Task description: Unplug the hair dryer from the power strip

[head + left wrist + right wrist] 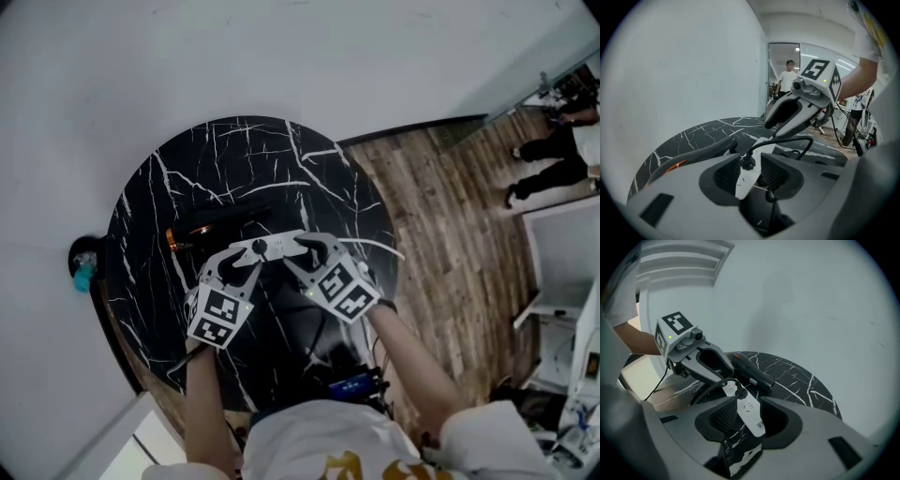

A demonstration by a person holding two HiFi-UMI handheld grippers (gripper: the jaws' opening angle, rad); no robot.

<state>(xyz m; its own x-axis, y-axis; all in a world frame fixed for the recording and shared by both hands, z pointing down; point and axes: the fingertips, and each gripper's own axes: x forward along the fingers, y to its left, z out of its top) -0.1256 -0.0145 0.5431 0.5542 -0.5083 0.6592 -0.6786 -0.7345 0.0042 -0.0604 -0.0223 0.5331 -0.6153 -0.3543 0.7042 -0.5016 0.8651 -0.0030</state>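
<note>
A white power strip (274, 247) lies on the round black marble table (234, 159), with a black plug (749, 161) pushed into it. The black hair dryer (202, 232), with an orange glow at its end, lies just behind the strip. My left gripper (239, 257) stands open around the strip's left end; in the left gripper view the strip (745, 180) shows between the pads, close to the plug. My right gripper (309, 251) stands open around the right end; in the right gripper view the strip (750, 411) lies between the jaws, with the plug (739, 392) and dryer (752, 372) farther off.
A white cable (375, 246) runs off the strip to the right. A white wall curves behind the table. Wood floor (450, 216) lies to the right, with people standing far right. A teal object (84, 274) sits by the table's left edge.
</note>
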